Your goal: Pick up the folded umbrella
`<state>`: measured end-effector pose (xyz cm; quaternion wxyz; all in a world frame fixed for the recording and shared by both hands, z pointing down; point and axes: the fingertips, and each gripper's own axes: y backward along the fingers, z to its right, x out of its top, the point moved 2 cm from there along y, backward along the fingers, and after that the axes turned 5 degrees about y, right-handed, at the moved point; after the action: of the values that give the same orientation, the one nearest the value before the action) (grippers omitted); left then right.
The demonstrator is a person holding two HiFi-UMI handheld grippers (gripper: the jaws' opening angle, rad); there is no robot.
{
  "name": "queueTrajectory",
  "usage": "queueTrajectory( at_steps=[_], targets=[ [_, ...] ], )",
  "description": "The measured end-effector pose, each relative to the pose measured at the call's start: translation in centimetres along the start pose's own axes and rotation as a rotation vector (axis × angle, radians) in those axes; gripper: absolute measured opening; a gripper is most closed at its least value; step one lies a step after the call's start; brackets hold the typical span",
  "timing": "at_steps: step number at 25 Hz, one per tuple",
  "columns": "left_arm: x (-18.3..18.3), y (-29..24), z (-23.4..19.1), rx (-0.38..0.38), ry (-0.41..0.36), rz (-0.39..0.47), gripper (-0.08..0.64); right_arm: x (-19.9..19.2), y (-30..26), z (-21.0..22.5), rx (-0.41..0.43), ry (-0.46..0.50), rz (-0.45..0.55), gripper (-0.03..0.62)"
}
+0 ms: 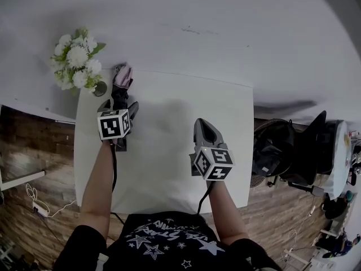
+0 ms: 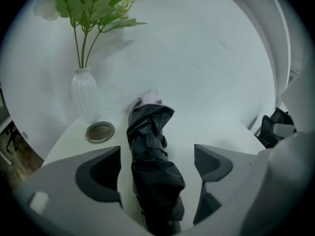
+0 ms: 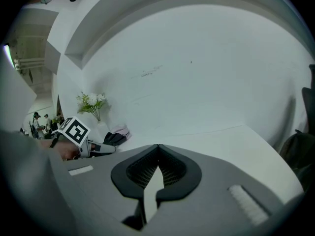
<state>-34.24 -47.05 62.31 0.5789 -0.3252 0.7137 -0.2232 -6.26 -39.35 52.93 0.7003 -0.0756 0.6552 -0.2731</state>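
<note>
Dark star-print shirt (image 1: 163, 241) at 6 o'clock in the head view, both forearms reaching out over the table.

White table (image 1: 186, 123) fills the middle and butts against a pale wall at 12 o'clock.

Folded umbrella (image 2: 150, 127): black, with a pale pink end. It lies flat on the table toward the 10 o'clock corner. Its long axis runs 12 to 6 o'clock, pink end at 12, nearly in line with the left forearm.

Left tool (image 2: 156, 156): released, jaws wide. It points steeply down and straddles the near half of the umbrella. One jaw sits at 9 o'clock of the fabric and the other at 3. The 9 o'clock pad is just beside the cloth and the 3 o'clock pad shows a clear gap, so neither presses yet. The umbrella's axis runs straight up the throat of the tool. My reading: closing across the width is the whole of the coming move, with no re-aiming needed.

Right tool (image 3: 158, 151): clenched on nothing, tips together. It hovers over bare table right of centre. The umbrella lies at its 10 o'clock, well apart. The left hand is plainly the nearer.

Glass vase with white flowers (image 2: 84, 95) stands near the umbrella at its 10 o'clock.

Round metal disc (image 2: 100, 131) is set in the table between vase and umbrella, just beside the 9 o'clock jaw. My reading: both are worth avoiding on the lift.
</note>
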Motion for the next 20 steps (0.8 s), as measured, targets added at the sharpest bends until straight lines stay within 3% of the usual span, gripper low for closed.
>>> queueTrajectory(
  at_steps=[7,11,20],
  targets=[
    [-0.5,-0.8,-1.0,0.047,-0.023,-0.042,0.401,-0.5,0.0,0.8,-0.007,-0.021,-0.012,0.017],
    [-1.1,-1.3,-1.0,0.056,-0.031,-0.074,0.258,-0.7,0.0,1.0,-0.007,-0.022,-0.017,0.017],
    [-1.5,-1.6,-1.7,0.070,0.021,-0.089,0.209,-0.7,-0.2,0.7,0.001,-0.028,-0.013,0.017]
  ],
)
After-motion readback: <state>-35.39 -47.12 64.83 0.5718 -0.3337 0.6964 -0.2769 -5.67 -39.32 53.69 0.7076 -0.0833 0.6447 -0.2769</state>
